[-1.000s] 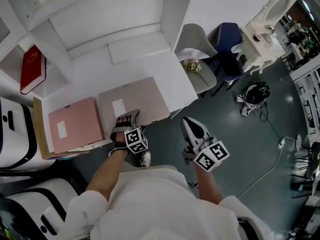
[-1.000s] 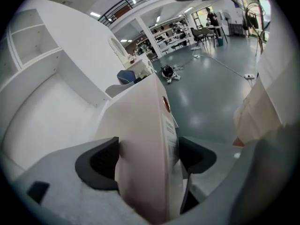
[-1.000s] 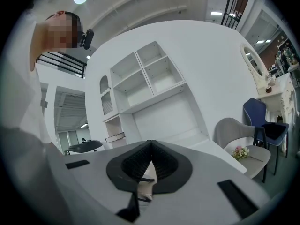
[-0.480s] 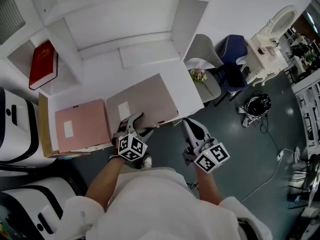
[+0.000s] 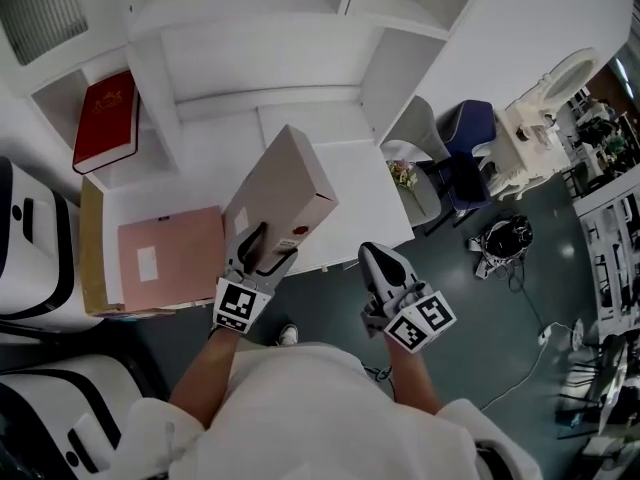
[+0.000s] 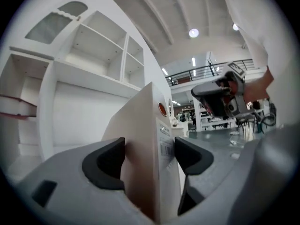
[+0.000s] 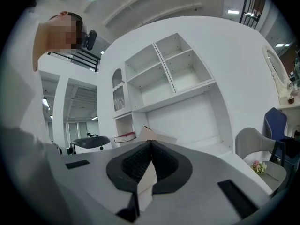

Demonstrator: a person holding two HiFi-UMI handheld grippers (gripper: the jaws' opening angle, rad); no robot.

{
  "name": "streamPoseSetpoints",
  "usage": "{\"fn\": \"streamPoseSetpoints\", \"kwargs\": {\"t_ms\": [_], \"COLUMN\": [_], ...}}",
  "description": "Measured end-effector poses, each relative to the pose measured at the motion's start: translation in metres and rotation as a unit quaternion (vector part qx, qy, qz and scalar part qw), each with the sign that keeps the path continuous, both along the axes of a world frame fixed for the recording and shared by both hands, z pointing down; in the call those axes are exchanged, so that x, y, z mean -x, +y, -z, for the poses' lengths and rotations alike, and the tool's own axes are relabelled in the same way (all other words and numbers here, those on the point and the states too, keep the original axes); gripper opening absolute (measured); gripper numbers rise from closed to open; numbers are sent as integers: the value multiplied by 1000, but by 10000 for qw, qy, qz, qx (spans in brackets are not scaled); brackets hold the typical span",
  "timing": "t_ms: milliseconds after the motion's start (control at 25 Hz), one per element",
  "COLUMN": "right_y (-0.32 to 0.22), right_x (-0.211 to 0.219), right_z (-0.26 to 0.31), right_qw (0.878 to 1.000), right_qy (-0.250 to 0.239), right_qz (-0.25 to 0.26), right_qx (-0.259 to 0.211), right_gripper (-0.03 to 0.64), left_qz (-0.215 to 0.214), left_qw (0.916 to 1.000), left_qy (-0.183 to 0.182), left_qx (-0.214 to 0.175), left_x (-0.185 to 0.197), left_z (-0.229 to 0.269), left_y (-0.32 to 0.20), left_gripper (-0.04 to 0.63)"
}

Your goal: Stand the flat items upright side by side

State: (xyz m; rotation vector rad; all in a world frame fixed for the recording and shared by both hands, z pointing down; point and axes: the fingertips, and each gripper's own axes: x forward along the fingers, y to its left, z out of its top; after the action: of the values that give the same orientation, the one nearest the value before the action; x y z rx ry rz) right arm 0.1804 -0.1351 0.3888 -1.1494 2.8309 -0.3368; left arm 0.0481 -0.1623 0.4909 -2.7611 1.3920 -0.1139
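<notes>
A flat beige box [image 5: 280, 193] is up off the white desk [image 5: 355, 183], tilted on its edge, its labelled end facing me. My left gripper [image 5: 263, 251] is shut on its near edge; its jaws have just been closing, and in the left gripper view the box [image 6: 150, 125] sits between both pads. A second, pink flat box [image 5: 170, 258] lies flat on the desk at the left. My right gripper [image 5: 375, 258] is shut and empty, off the desk's front edge. The right gripper view shows the raised box [image 7: 157, 136] beyond the shut right gripper [image 7: 150, 149].
A red book [image 5: 105, 120] lies in the left shelf compartment. Brown cardboard [image 5: 90, 248] sticks out under the pink box. White shelving rises behind the desk. A grey chair [image 5: 425, 158] with flowers [image 5: 403, 175] and a blue chair [image 5: 470, 133] stand to the right.
My left gripper has lifted the beige box off the desk and rolled it from flat onto its edge. The right gripper has shifted a little.
</notes>
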Motion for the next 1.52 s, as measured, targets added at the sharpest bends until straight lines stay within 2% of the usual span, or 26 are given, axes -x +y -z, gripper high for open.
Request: {"fn": "streamPoseSetpoints", "kwargs": {"t_ms": [120, 200, 360, 560, 800, 920, 1200, 1520], "right_y": [-8, -18, -29, -44, -54, -60, -73, -83], "right_x": [22, 40, 80, 107, 100, 85, 49, 38], "right_z": [4, 4, 4, 17, 14, 12, 13, 7], "right_qw": [9999, 9999, 9997, 9989, 9991, 9993, 9990, 9981], "right_qy": [79, 72, 123, 232, 80, -59, -250, -372], "right_qz": [52, 64, 221, 393, 419, 369, 359, 500], "right_qx": [-78, -60, 29, -72, -87, -39, -76, 16], "right_gripper": [2, 2, 2, 2, 2, 2, 2, 2], "left_qz": [207, 309, 575, 1014, 1175, 1521, 2318, 2680], "left_qw": [9965, 9920, 9862, 9826, 9843, 9771, 9576, 9497], "left_qy": [815, 1226, 1547, 1416, 970, 978, 1131, 784], "left_qx": [-5, 8, 115, 652, 886, 1120, 1287, 1421], "left_x": [31, 52, 86, 104, 103, 112, 140, 151], "left_z": [16, 23, 22, 2, -15, -22, -35, -48], "left_y": [-1, -5, -11, -14, -30, -43, -77, -107], "left_gripper": [342, 339, 331, 319, 311, 305, 299, 295]}}
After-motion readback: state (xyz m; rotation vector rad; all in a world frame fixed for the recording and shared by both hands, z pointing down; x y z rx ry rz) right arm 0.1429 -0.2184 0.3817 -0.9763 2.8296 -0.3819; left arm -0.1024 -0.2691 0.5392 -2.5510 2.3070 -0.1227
